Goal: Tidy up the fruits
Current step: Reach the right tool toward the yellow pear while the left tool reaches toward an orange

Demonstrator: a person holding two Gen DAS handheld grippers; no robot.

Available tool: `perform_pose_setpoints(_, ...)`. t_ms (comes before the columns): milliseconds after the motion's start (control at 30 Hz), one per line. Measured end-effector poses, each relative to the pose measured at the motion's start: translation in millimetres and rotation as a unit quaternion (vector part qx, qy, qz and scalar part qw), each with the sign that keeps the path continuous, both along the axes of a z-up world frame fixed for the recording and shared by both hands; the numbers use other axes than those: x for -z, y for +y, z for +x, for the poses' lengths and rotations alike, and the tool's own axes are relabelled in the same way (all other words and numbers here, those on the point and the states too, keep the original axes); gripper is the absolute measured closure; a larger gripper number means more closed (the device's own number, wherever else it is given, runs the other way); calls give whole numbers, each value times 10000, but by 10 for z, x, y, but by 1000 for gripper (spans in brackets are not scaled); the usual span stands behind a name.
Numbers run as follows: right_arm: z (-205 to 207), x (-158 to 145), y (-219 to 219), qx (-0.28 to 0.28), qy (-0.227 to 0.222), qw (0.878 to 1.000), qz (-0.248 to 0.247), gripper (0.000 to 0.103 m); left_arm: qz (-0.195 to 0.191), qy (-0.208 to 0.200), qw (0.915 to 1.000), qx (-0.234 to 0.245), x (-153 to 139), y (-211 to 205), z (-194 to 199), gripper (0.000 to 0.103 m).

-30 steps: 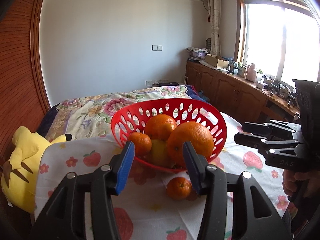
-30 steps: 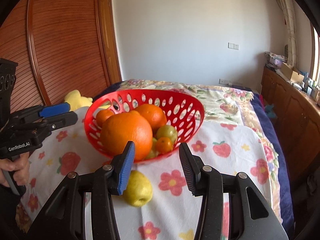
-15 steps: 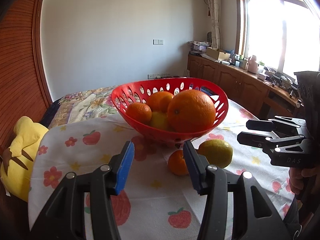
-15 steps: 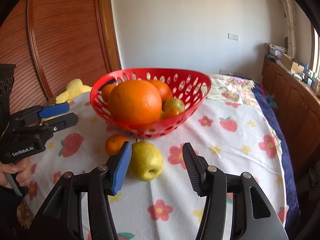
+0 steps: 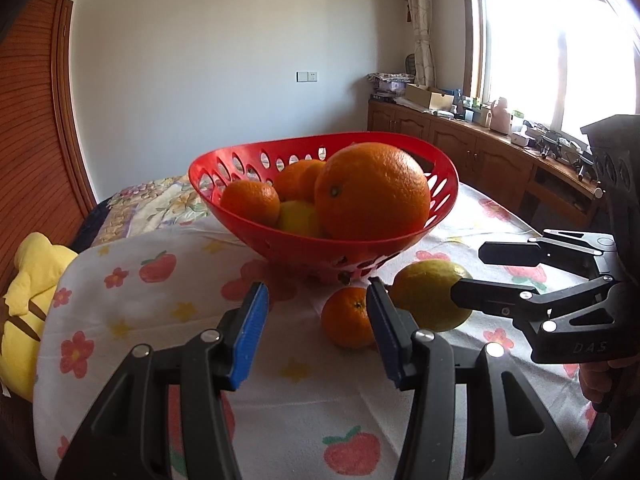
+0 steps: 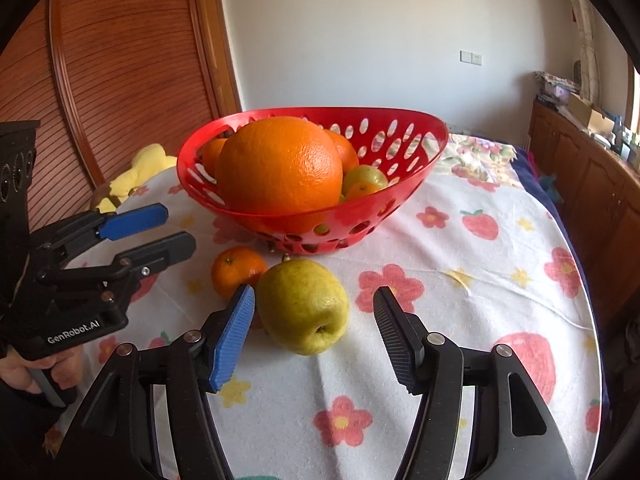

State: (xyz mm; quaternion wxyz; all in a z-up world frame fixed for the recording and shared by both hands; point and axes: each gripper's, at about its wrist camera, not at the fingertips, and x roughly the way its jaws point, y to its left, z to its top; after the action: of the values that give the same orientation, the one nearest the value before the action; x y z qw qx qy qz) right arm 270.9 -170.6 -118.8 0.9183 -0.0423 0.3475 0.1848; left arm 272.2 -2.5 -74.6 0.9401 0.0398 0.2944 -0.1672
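Both grippers had dropped low toward the cloth, jaws spread and empty. Right gripper [image 6: 314,334] now bracketed the yellow apple [image 6: 303,305], at six o'clock from the red basket [image 6: 400,196]; left gripper [image 5: 316,332] neared the small orange [image 5: 347,323], touching the apple's nine o'clock side. Grasps looked imminent.

Both grippers have been dropped way lower and pushed in closer. The red basket [image 6: 404,184] is now seen side-on rather than from above. The yellow apple [image 6: 302,306] is now framed between the right gripper [image 6: 314,336] fingers, and the small orange [image 5: 347,318] sits just ahead of the left gripper [image 5: 318,334], beside its right finger. Both are kept wide open, nothing gripped.
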Motion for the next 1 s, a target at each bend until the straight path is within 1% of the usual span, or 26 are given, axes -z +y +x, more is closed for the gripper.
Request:
perform_pose_setpoints(200, 96, 80, 30, 13, 141, 9999, -30, 38, 35, 117, 9999, 11, 104, -44, 41, 52)
perform_pose_setpoints(233, 101, 95, 41, 1, 155, 9999, -54, 37, 35, 160, 9999, 14, 114, -45, 49, 52)
perform_pose_setpoints(400, 126, 131, 79, -57, 210, 9998, -15, 34, -23, 209, 9998, 30, 125, -36, 65, 52)
perform_pose_setpoints(567, 156, 165, 161, -153, 270, 9995, -53, 34, -76, 227, 9997, 42, 127, -29, 58, 52)
perform_pose_setpoints(667, 153, 178, 188, -224, 308, 9993, -54, 36, -151, 245, 9996, 46, 128, 2, 75, 52)
perform_pose_setpoints(800, 165, 184, 223, -339, 396, 9986, -6, 45, -174, 248, 9995, 69, 126, 2, 71, 52)
perform_pose_setpoints(1000, 61, 192, 214, -253, 316, 9991, -83, 46, -250, 232, 9994, 98, 128, 40, 80, 52)
